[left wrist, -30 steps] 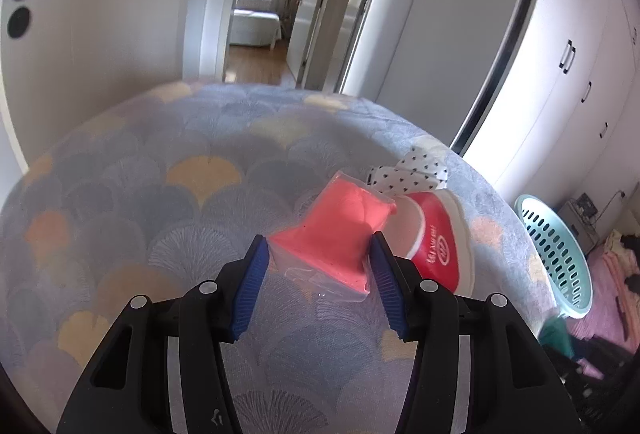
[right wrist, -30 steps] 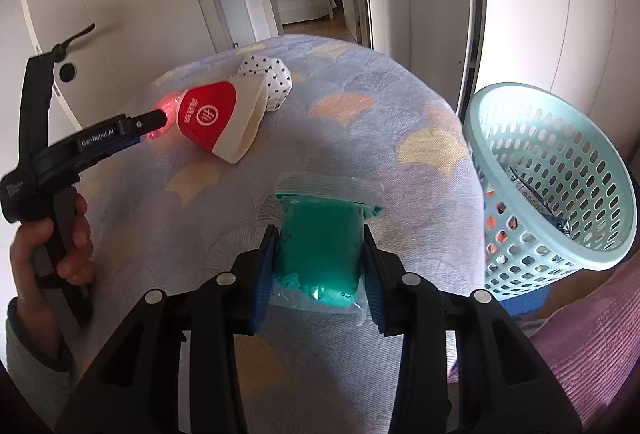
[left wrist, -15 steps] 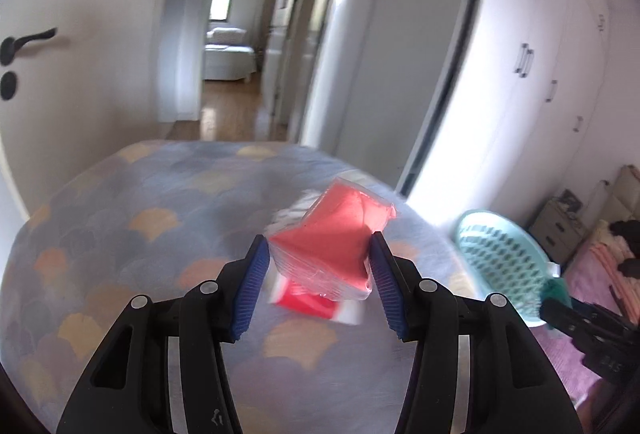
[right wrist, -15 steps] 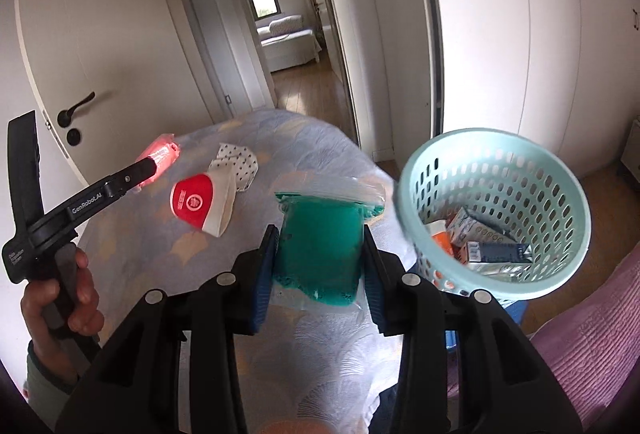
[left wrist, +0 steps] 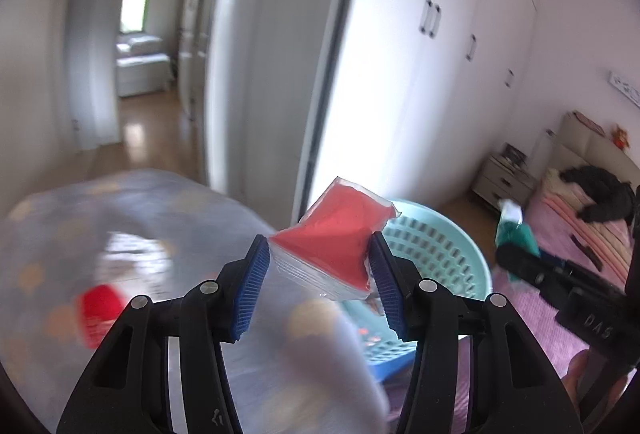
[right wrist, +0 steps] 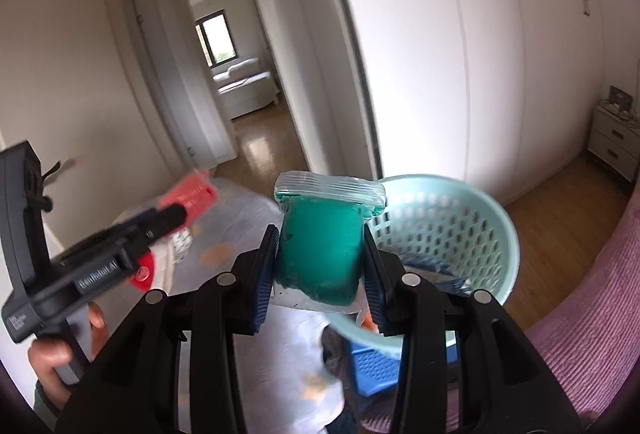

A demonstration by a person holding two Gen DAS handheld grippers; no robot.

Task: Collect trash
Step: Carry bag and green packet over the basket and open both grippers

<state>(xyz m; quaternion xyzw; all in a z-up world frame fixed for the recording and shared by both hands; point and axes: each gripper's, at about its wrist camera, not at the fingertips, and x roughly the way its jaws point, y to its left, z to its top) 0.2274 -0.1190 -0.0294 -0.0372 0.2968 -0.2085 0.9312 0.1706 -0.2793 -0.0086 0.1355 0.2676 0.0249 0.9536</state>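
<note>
My left gripper (left wrist: 318, 284) is shut on a clear bag of red filling (left wrist: 334, 246), held in the air above the table edge, just left of a light-green basket (left wrist: 448, 254). My right gripper (right wrist: 320, 274) is shut on a clear zip bag of green filling (right wrist: 320, 254), held beside the same basket (right wrist: 452, 230), which holds several wrappers. The right gripper with its green bag (left wrist: 516, 234) shows at the right in the left wrist view. The left gripper with its red bag (right wrist: 192, 193) shows at the left in the right wrist view.
A round table with a scallop-patterned cloth (left wrist: 80, 218) holds a red-and-white wrapper (left wrist: 100, 310) and a dotted one (right wrist: 182, 240). A blue crate (right wrist: 376, 370) stands under the basket. A pink bed (right wrist: 580, 346) lies at the right, white wardrobes (right wrist: 500, 53) behind.
Both grippers have swung right from over the table towards the basket, each still holding its bag. The wrappers on the table have stayed behind at the left.
</note>
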